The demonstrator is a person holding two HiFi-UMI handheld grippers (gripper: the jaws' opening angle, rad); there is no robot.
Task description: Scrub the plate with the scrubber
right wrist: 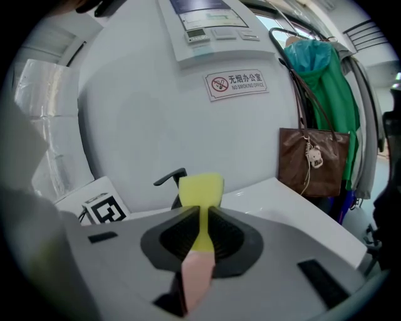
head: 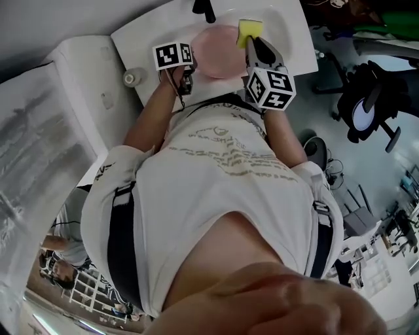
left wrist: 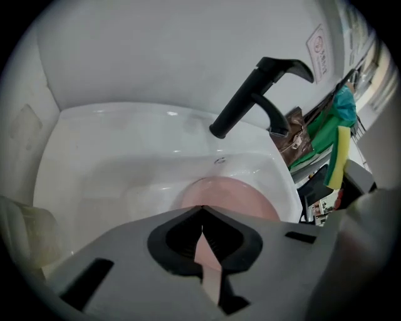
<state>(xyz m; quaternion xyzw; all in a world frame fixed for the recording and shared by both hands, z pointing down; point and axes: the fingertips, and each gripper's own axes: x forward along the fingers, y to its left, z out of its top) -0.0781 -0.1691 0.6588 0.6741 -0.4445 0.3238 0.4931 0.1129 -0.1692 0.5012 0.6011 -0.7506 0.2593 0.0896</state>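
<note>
A pink plate (head: 219,52) lies in the bowl of the white sink (head: 288,39), just in front of the black tap (head: 204,8) that stands at the sink's back rim. The left gripper (head: 188,72) reaches in over the sink's front edge and is clamped on the plate's near rim; in the left gripper view its jaws are pressed together on a thin strip of the pink plate (left wrist: 232,194), with the sink's wall (left wrist: 113,163) and the tap (left wrist: 250,100) beyond. The right gripper (head: 252,44) is held above the sink, on its right side, and pinches a yellow scrubber (head: 249,29) that sits at the plate's far right edge; whether the two touch cannot be told. In the right gripper view the jaws squeeze the scrubber (right wrist: 200,191) at its middle, so its top sticks out above them. Beyond the sink's right end, a brown bag (right wrist: 313,163) and a green garment (right wrist: 329,94) hang.
</note>
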